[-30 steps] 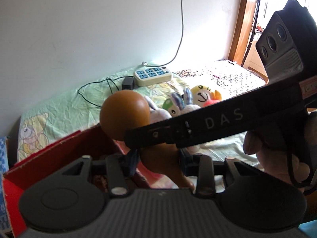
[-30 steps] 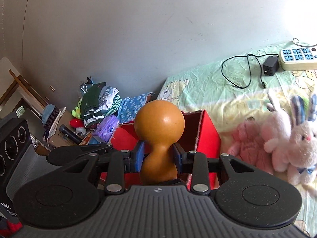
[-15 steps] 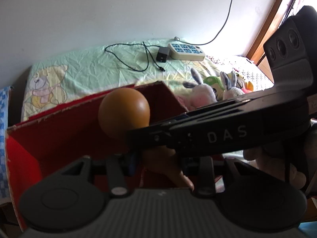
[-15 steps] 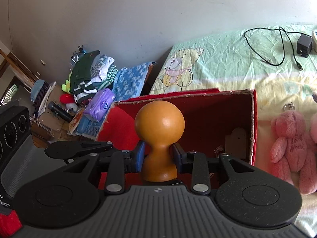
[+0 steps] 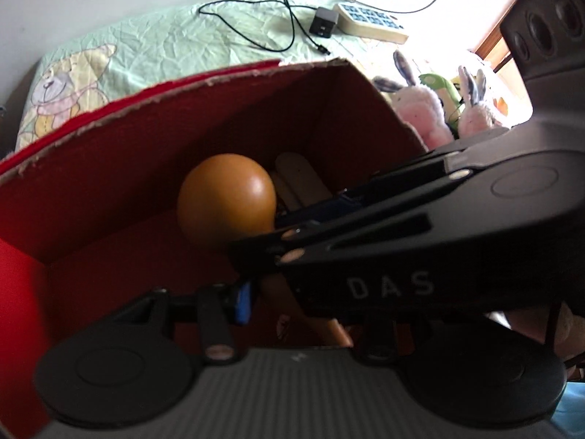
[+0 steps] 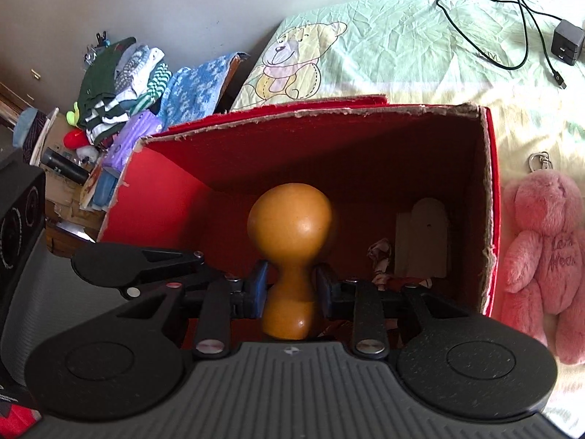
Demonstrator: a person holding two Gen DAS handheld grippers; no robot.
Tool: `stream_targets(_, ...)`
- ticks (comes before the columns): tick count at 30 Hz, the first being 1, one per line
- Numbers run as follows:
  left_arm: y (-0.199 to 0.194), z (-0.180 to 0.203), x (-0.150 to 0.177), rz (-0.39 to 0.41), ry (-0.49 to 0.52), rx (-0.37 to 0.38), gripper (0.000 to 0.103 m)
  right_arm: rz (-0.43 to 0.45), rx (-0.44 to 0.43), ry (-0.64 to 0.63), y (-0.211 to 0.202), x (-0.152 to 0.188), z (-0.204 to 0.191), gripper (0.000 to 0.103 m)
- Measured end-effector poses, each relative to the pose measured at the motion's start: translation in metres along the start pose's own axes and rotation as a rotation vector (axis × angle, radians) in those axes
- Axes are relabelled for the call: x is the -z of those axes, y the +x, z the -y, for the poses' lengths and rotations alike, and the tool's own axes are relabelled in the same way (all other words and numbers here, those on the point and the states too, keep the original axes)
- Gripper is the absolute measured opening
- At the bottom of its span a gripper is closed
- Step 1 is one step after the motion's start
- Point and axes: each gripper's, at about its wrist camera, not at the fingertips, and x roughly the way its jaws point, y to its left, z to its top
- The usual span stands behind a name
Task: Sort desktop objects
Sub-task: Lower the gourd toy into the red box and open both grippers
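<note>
**Gourd held over the red box**

My right jaws are closed on the narrow waist of the orange wooden gourd (image 6: 290, 252), and they have just been closing a little further on it; the blue pads sit on either side of the neck, with the round head standing up past the right gripper (image 6: 291, 287). My left gripper (image 5: 289, 301) is mostly hidden behind the right one, which crosses in front of it. One blue pad shows on the left and the gourd's lower end runs between the fingers, but I cannot tell whether my left jaws are pressing on it.

The gourd hangs inside the open top of the red cardboard box (image 6: 489, 197), which sits on the bed (image 6: 409, 47) near its head end, just below the bear print on the sheet. A pale wooden piece (image 6: 424, 237) leans in the box's right-hand corner. A pink plush bear (image 6: 544, 252) lies just beside the box's right wall. A black charger (image 6: 566, 45) and its cable (image 6: 486, 25) lie further up the bed, by the wall.
</note>
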Motion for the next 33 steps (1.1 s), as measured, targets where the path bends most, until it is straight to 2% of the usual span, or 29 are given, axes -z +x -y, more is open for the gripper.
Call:
stream_targets(7, 0.012, -0.003, -0.004, -0.074, 0.000, -0.028, 0.039, -0.032, 0.069, -0.015, 0.017, -0.002, -0.002, 0.031)
stream_targets(13, 0.019, -0.006, -0.007, -0.131, -0.004, -0.013, 0.038, -0.075, 0.130, -0.030, 0.024, -0.007, -0.007, 0.028)
stream_targets(18, 0.016, -0.005, -0.006, -0.116, 0.009, -0.019, 0.039, -0.063, 0.136, -0.036, 0.021, -0.005, -0.007, 0.027)
stream_targets(21, 0.015, -0.005, -0.007, -0.116, 0.012, -0.020, 0.039, -0.002, 0.120, -0.025, 0.011, -0.004, -0.004, 0.027)
stream_targets(25, 0.009, -0.007, -0.009, -0.099, 0.004, -0.035, 0.044, 0.116, 0.106, -0.009, -0.016, 0.000, 0.004, 0.026)
stream_targets(33, 0.012, -0.015, -0.028, -0.118, 0.026, -0.091, 0.048, 0.226, 0.117, 0.015, -0.041, 0.008, 0.009, 0.023)
